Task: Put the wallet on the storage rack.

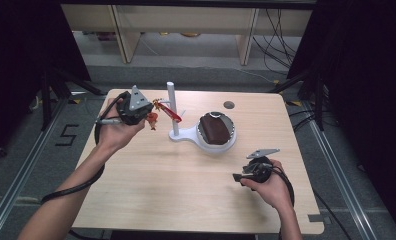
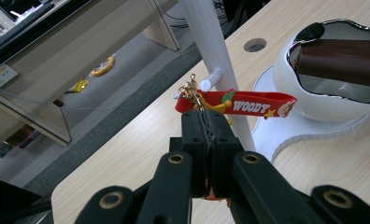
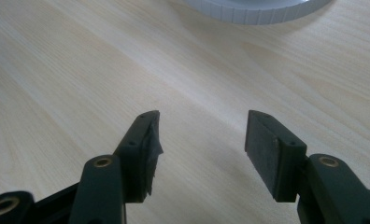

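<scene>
A red keychain strap [image 2: 248, 103] printed "WOODY", with a gold clasp [image 2: 190, 89], juts out beyond my left gripper [image 2: 204, 117], whose jaws are shut on the keychain just behind the clasp. The strap lies against the white post [image 2: 210, 46], right below its short peg [image 2: 212, 79]; I cannot tell whether it hangs on the peg. In the high view my left gripper [image 1: 147, 114] is raised at the post's [image 1: 171, 105] left, the strap [image 1: 171, 113] crossing it and a small charm [image 1: 152, 120] dangling. My right gripper [image 1: 236, 176] rests low near the right front, open [image 3: 202, 140] over bare wood.
The post rises from a flat white base [image 1: 183, 135] that carries a white bowl [image 1: 217, 144] with a shiny inside and a dark brown object [image 1: 215, 128] in it. A round hole [image 1: 229, 104] sits near the table's far edge. Shelving stands on the floor beyond.
</scene>
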{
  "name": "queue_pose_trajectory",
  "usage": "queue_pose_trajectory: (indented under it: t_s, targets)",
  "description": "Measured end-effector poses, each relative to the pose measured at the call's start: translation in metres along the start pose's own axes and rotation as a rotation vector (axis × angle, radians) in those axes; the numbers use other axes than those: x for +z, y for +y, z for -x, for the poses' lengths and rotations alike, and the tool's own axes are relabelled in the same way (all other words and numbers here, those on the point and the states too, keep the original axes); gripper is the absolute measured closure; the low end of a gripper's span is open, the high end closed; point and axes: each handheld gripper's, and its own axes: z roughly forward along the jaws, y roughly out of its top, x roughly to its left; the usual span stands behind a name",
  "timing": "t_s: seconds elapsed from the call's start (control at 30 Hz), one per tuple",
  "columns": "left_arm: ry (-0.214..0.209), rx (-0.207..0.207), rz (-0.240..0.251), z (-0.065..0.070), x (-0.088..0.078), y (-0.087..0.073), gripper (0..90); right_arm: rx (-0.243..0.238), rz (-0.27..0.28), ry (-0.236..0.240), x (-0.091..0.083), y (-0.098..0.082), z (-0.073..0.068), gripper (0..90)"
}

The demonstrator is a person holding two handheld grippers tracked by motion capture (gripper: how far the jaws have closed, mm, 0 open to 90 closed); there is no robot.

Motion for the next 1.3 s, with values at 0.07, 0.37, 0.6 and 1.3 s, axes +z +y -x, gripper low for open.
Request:
queue_pose_trajectory:
  t_s: [0.07, 0.37, 0.6, 1.3]
  targets:
    - [0.002, -0.010, 0.009, 0.001, 0.002, 0.001, 87.2, 0.013, -0.007, 0.006, -0.001, 0.000, -0.001, 45.9]
    - [-0.009, 0.012, -0.005, 0.004, 0.003, 0.002, 87.2, 0.018, -0.026, 0.006, 0.000, -0.001, 0.000, 45.6]
    - [-0.007, 0.015, -0.007, 0.005, 0.005, 0.005, 87.1, 0.016, -0.026, 0.007, 0.000, 0.000, 0.000, 45.6]
    - [0.001, 0.014, -0.015, 0.015, 0.012, 0.015, 86.6, 0.016, -0.032, 0.014, 0.003, -0.002, -0.001, 45.5]
